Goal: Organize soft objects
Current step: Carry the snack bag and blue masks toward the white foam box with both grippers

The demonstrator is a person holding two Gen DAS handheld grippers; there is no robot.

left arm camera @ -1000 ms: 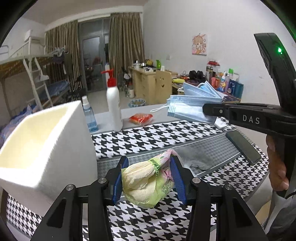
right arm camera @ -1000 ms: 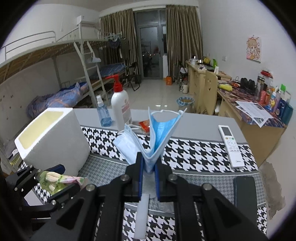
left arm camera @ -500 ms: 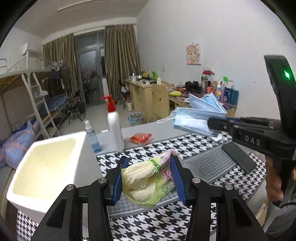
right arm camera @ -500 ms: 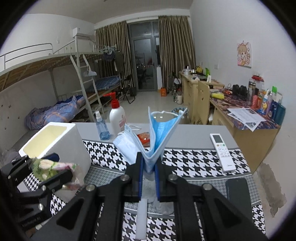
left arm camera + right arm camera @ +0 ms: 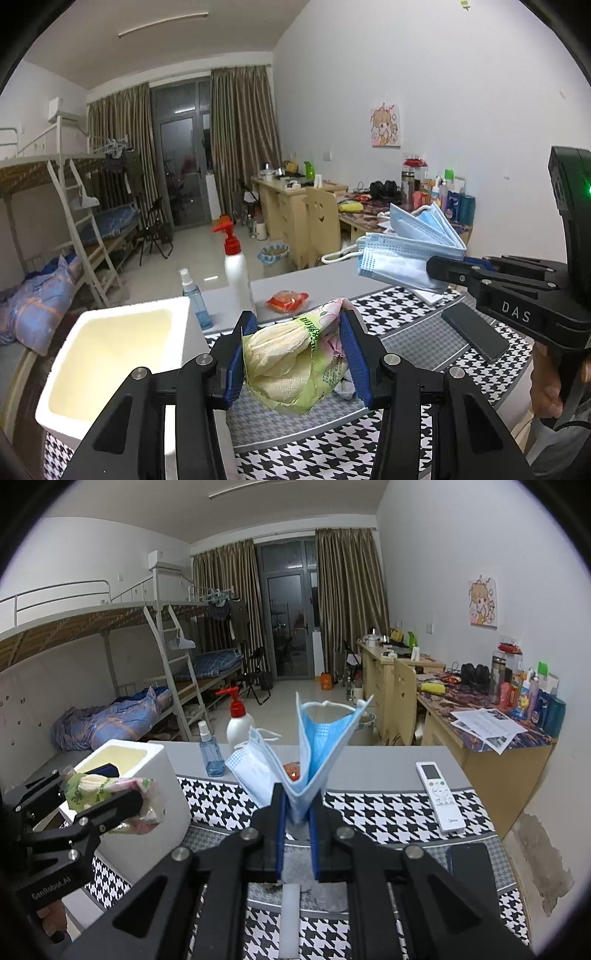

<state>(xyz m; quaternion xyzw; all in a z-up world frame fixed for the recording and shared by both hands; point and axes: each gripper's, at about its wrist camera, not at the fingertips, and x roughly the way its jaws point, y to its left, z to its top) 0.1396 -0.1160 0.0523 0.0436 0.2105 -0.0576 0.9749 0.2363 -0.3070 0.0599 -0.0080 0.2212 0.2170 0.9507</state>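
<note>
My left gripper (image 5: 295,325) is shut on a soft green and yellow tissue pack (image 5: 291,362), held in the air just right of the white foam box (image 5: 110,362). In the right wrist view the left gripper (image 5: 99,794) holds the tissue pack (image 5: 107,786) at the box's (image 5: 162,775) near rim. My right gripper (image 5: 297,801) is shut on a bunch of blue face masks (image 5: 317,746) that fan upward; the left wrist view shows these masks (image 5: 402,254) held above the table's right side in the right gripper (image 5: 432,269).
On the houndstooth table cover (image 5: 369,812) lie a white remote (image 5: 439,794), a dark phone (image 5: 476,332) and an orange packet (image 5: 286,299). A pump bottle (image 5: 236,269) and a blue spray bottle (image 5: 194,299) stand behind the box. A grey cloth (image 5: 314,882) lies under my right gripper.
Both grippers have risen with their loads. The tissue pack now hangs level with the foam box's rim, and the masks sit higher above the table.
</note>
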